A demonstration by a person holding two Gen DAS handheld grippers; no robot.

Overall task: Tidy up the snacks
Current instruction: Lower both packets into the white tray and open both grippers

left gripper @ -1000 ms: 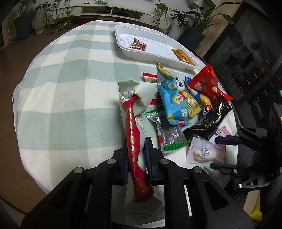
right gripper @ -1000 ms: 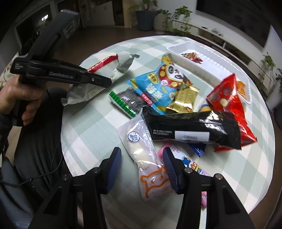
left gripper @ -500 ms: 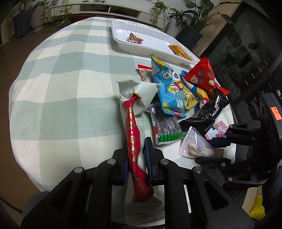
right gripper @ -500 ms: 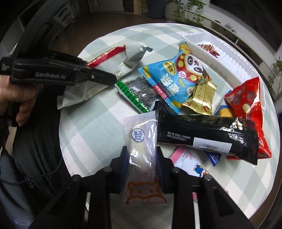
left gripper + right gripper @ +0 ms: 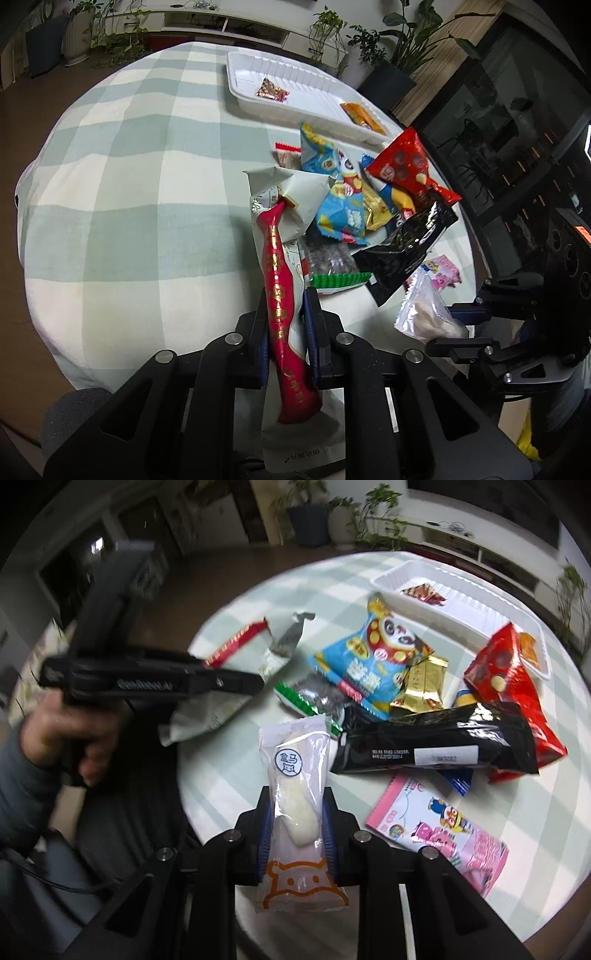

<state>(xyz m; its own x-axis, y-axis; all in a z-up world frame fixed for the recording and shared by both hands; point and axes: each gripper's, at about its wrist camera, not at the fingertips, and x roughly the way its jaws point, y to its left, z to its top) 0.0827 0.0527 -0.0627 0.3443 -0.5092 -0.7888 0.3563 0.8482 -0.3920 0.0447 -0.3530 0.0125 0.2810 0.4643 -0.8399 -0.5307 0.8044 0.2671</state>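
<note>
My left gripper [image 5: 286, 306] is shut on a long red-and-white snack packet [image 5: 275, 258] held above the table's near edge. In the right wrist view that left gripper [image 5: 255, 681] shows at the left, in a hand. The jaws of my right gripper [image 5: 297, 797] are closing, and their pads press on a clear packet with a white snack [image 5: 295, 753], raised off the cloth. The left wrist view shows the right gripper [image 5: 454, 325] with the clear packet [image 5: 424, 310] at the right. A white tray [image 5: 314, 79] lies at the far side and holds two small packets.
A pile of snacks lies on the checked cloth between me and the tray [image 5: 461, 579]: a blue panda bag [image 5: 369, 653], a gold packet [image 5: 423, 683], a black packet [image 5: 436, 738], a red bag [image 5: 509, 679], a pink packet [image 5: 439, 823]. Potted plants stand beyond the round table.
My right gripper's jaws closed around the clear packet and lifted it off the table. The left gripper kept its hold on the red-and-white packet and stayed put.
</note>
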